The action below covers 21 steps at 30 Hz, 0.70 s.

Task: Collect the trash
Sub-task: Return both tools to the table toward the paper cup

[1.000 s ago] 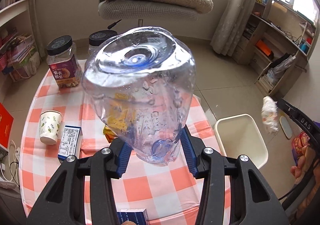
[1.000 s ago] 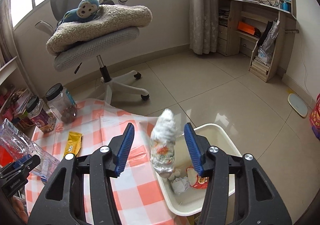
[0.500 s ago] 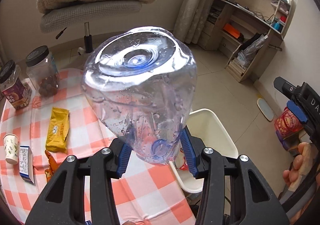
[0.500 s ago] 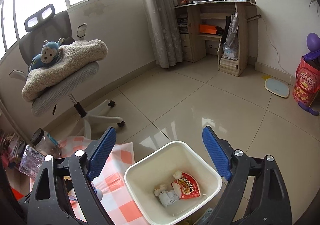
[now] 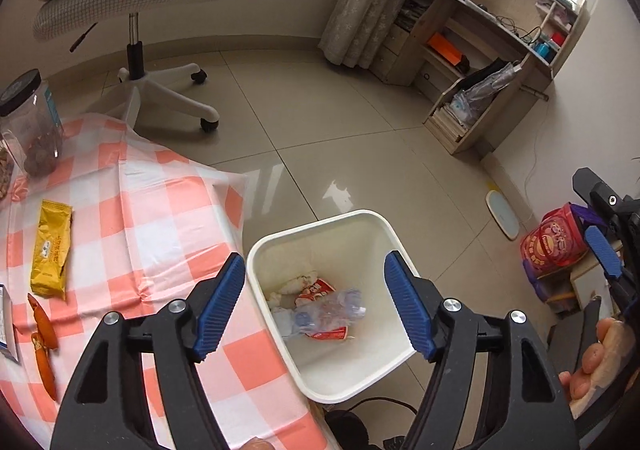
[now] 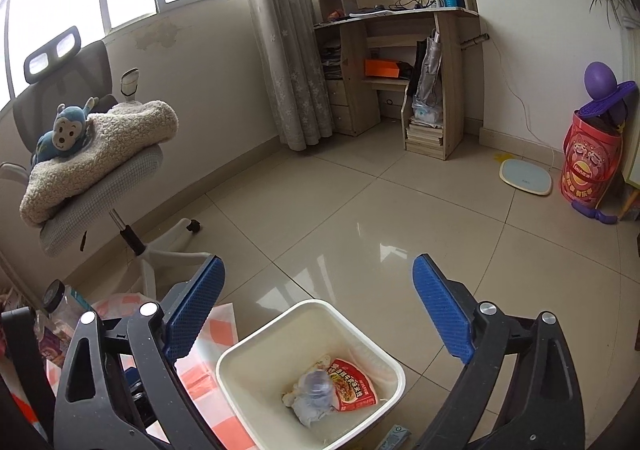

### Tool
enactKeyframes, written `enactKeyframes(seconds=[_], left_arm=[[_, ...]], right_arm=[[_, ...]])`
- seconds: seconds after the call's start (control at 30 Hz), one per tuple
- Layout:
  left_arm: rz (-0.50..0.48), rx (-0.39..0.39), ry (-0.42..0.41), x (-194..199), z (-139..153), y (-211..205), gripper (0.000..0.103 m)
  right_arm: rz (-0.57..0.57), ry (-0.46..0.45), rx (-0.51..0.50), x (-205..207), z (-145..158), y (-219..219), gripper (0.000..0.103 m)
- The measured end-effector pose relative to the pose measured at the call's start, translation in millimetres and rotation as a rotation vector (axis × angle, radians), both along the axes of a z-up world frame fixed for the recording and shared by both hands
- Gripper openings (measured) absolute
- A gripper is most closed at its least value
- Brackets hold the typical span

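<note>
**Crushed bottle lay in the bin; both grippers stood empty above it**

The left gripper (image 5: 314,308) hung over a white waste bin (image 5: 394,234) on the tiled floor, just beside the edge of a tabletop (image 5: 152,217) covered in an orange-and-white checked cloth. Its jaws had just been opening and stood wide, with nothing between them. The crushed clear plastic bottle (image 5: 320,316) lay on its side inside the bin, on top of a red snack wrapper (image 5: 324,288) and crumpled white paper (image 5: 294,284). The right gripper (image 6: 318,308) also hovered near the bin, its jaws likewise just opened very wide and empty.

Trash seemingly remained on the tabletop: a yellow snack packet (image 5: 51,248) lying flat, and orange wrapper scraps (image 5: 43,342) near it. Both looked light, thin and crinkly, likely slippery film that would buckle under a pinch; the packet would probably be best taken across its narrow width near one end, the scraps by a raised fold. A lidded jar (image 5: 30,121) stood further back.

The packet carried dark print too small to read. The red wrapper showed Chinese characters in the right wrist view, not legible. A red drum (image 6: 588,169) by the wall bore a logo, unreadable.
</note>
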<state>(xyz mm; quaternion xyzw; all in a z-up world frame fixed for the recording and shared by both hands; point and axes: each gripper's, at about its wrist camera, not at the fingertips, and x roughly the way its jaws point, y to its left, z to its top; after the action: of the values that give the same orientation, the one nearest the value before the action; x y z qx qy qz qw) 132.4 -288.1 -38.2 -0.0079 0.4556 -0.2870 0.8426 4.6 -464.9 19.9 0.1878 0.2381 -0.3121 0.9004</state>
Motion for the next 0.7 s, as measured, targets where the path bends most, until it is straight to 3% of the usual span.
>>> enactKeyframes(seconds=[0.27,0.4,0.47,0.7], left_arm=[[0.130,0.107,-0.207,-8,27,44,0.076],[0.222,0.141,-0.310,-12,40,70,0.090],[0.272,0.155,-0.361,-15,45,85,0.092],[0.394,0.235,-0.454,-17,49,125,0.096]], right_arm=[[0.056,0.055,-0.139,18,0,44,0.096],[0.091,0.080,-0.220,30,-2,75,0.096],[0.100,0.094,-0.258,35,-4,90,0.096],[0.168,0.105,-0.312,53,-9,139,0.096]])
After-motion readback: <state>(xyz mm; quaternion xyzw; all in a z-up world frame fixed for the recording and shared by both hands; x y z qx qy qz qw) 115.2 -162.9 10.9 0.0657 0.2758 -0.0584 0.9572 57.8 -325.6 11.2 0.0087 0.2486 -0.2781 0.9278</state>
